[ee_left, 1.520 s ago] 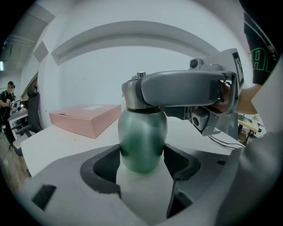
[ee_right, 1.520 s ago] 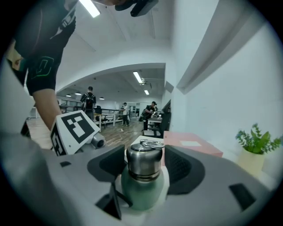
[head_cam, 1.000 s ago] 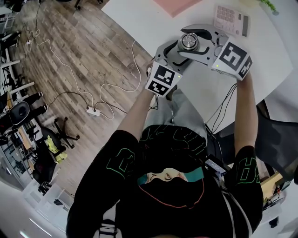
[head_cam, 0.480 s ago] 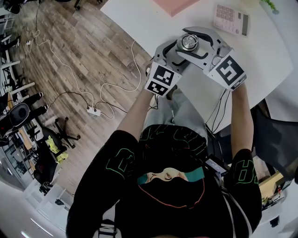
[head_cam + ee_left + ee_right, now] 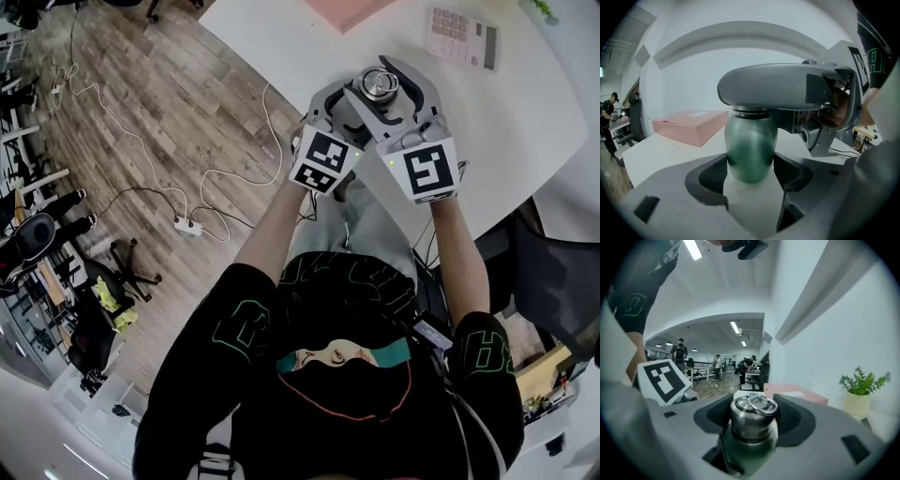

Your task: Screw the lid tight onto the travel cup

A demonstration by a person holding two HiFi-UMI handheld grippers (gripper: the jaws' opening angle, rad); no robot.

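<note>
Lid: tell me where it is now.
Head view, upper middle: the lid tops the green cup, clamped by the right gripper, above the left gripper.

Office: white desk (image 5: 525,112), swivel chair (image 5: 131,264), calculator (image 5: 463,37).

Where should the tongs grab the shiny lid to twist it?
Grab the lid by its straight round side wall, under the ring lying flat on top. Come in level from the side, squeezing opposite sides; the green cup below bulges.
</note>
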